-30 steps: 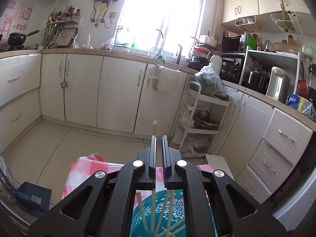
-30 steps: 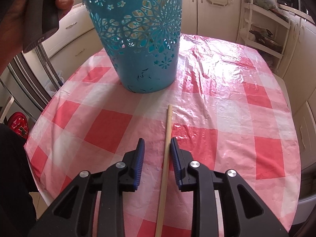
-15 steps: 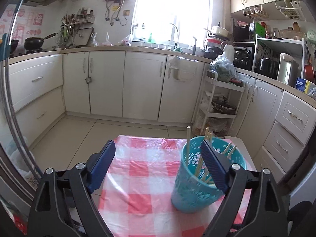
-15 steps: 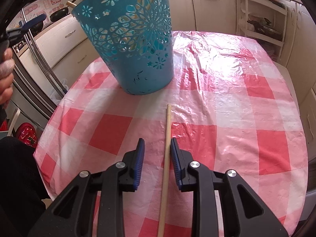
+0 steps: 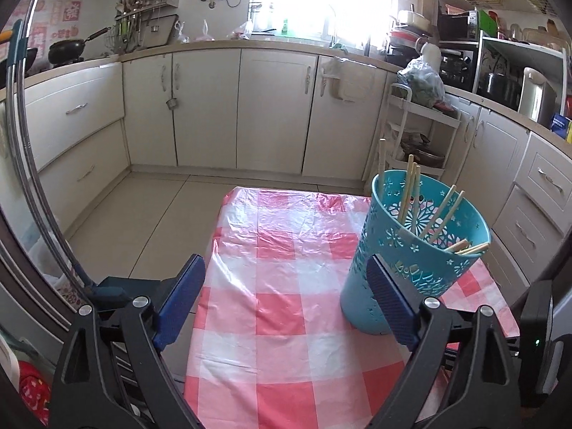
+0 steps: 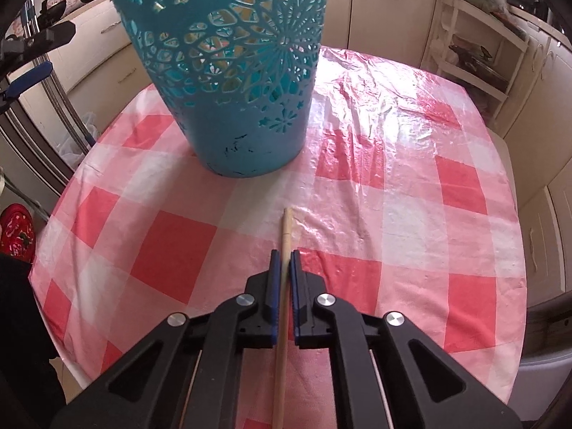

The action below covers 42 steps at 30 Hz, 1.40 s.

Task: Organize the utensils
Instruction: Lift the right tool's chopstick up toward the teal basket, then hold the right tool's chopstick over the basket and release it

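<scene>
Two blue pads of the right gripper (image 6: 285, 255) have just closed and now clamp a wooden chopstick (image 6: 286, 227) that lies flat on the red-and-white checked tablecloth (image 6: 411, 186), its tip poking out just past the pads toward the teal basket (image 6: 232, 107). That basket stands upright a little beyond the tip, with nothing between them. Over at the table's near edge, the left gripper (image 5: 286, 296) has its jaws spread wide with nothing between them, its right pad just in front of the basket's side. Several chopsticks (image 5: 413, 193) lean inside the basket. Cream cabinets (image 5: 275, 111) and a white shelf cart (image 5: 418, 143) stand behind the table.
</scene>
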### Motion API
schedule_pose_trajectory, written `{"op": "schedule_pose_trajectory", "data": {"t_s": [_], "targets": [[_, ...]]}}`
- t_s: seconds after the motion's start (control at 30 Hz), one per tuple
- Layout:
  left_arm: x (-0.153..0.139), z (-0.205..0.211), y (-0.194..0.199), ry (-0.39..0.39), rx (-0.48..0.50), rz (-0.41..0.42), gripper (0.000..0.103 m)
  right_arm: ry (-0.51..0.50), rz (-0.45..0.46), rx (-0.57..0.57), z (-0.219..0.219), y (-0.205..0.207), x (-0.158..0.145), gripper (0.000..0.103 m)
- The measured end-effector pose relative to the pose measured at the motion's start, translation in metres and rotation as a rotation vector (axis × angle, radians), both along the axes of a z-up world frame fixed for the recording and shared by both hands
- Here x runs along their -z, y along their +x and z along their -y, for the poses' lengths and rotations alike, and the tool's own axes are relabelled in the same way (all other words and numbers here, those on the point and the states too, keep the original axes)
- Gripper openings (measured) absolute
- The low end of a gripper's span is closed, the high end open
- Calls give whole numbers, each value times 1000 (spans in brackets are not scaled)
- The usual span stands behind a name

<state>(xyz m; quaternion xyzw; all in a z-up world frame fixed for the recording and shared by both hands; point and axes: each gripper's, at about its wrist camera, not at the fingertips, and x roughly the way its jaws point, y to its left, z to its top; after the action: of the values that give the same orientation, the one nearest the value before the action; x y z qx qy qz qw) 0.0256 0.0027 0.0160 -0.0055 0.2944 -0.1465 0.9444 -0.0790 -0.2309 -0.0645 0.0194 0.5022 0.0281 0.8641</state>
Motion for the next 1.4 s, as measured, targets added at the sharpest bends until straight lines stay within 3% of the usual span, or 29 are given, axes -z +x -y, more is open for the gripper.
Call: {"op": "schedule_pose_trajectory", "data": {"t_s": [0.07,0.33,0.57,0.77,0.93,1.17,1.4], "targets": [[0,4,-1,11,14,-1,90,4,-29,-12,2,-4,2,7],[4,11,1,34,12,-27,92,-96,10,-46,-9,-12,5,6],[11,14,7,53,-2,-52,95,145,37,34,19,-28,-12,6],[16,15,9,45,-7,-82,95,418,157,62,40,-41,-70,6],[19,15,11,46,-10,-92,95,537,320,32,43,-33,-141,6],[20,13,13,29,-16,-107,95,496,518,20,30,8,-217,6],[21,10,16,7,-19,-123,95,410,697,147,31,41,-240,6]]}}
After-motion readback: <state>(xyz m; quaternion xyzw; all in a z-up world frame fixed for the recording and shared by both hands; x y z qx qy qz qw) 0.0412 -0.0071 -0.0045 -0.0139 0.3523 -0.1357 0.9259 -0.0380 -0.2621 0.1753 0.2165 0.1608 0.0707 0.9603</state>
